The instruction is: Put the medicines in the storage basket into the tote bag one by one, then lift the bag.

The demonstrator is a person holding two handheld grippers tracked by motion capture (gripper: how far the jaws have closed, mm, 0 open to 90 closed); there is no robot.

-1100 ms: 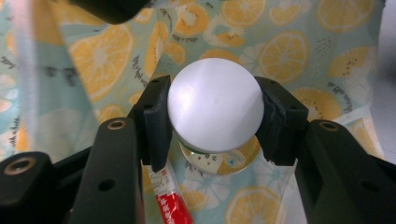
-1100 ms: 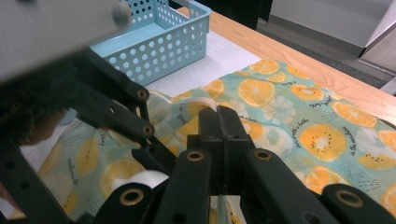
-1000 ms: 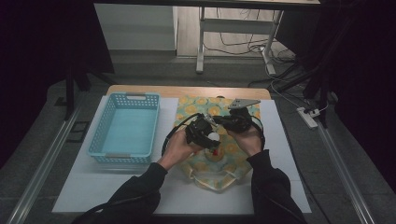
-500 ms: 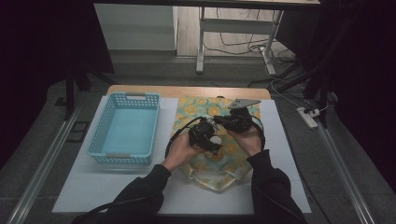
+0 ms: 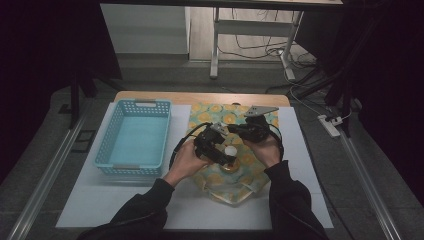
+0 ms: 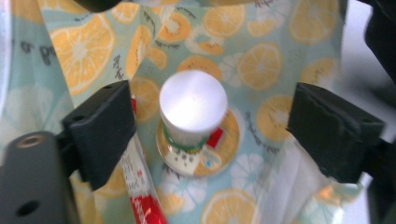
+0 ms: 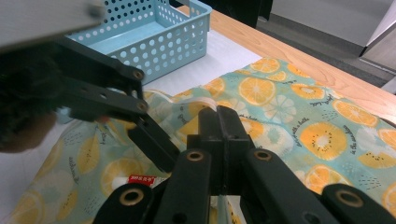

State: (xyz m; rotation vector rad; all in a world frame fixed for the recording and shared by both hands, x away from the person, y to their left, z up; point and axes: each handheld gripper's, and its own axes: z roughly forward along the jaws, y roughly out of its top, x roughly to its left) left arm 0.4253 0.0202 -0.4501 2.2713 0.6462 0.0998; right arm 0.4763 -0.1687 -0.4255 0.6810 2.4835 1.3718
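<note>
Left gripper view shows our left claw (image 6: 210,135) with its jaws just opened wide around a small white-capped bottle (image 6: 194,109), the pads clear of it on both sides, so we judge that the bottle has been released inside the open mouth of the orange-print bag (image 6: 261,70), beside a red-and-white packet (image 6: 140,186). In the high view our right claw (image 5: 239,131) is pinched shut on the bag's edge on the counter (image 5: 310,165), holding the mouth up. Next, we judge, the left claw must lift straight out without tipping the bottle, perhaps toward the blue basket (image 5: 134,141).
</note>
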